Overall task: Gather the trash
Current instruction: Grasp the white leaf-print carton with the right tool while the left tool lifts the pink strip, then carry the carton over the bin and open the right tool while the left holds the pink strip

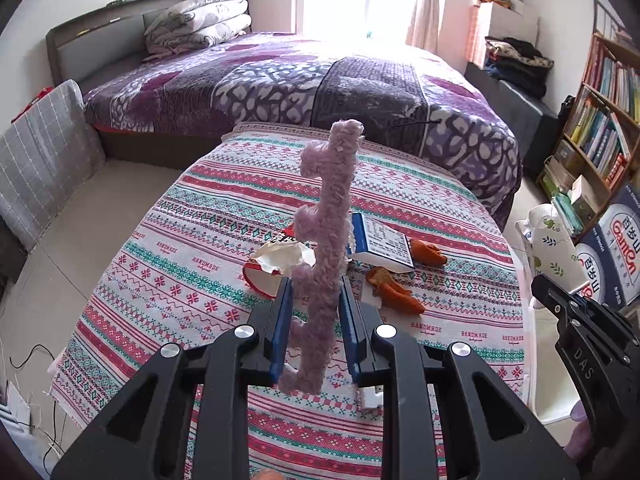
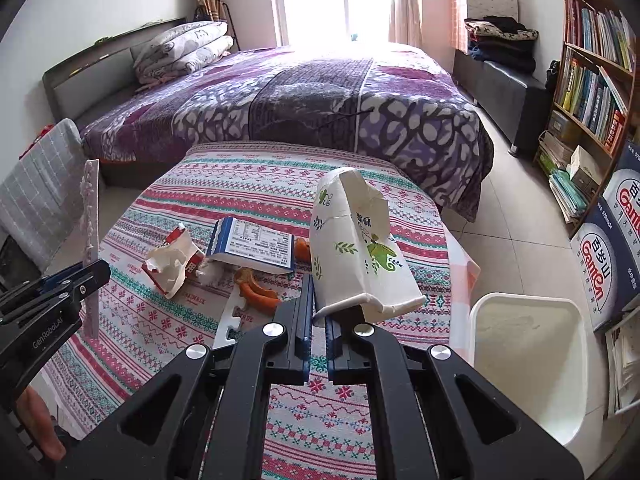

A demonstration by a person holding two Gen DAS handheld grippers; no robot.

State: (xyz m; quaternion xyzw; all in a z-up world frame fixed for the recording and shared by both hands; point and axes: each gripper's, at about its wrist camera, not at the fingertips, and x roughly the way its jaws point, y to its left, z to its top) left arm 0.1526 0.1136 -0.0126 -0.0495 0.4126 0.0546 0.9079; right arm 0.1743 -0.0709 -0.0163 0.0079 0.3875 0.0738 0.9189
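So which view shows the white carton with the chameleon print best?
The right wrist view: the chameleon carton fills the centre, torn top and print visible, pinched at its base by the right gripper. The left wrist view shows only a sliver of it at the right edge.

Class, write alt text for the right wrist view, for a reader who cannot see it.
The right gripper pinches the bottom edge of a white carton printed with a chameleon, held above a striped tablecloth strewn with a torn red-and-white wrapper, a blue-edged box and orange peels. A white bin stands at right.
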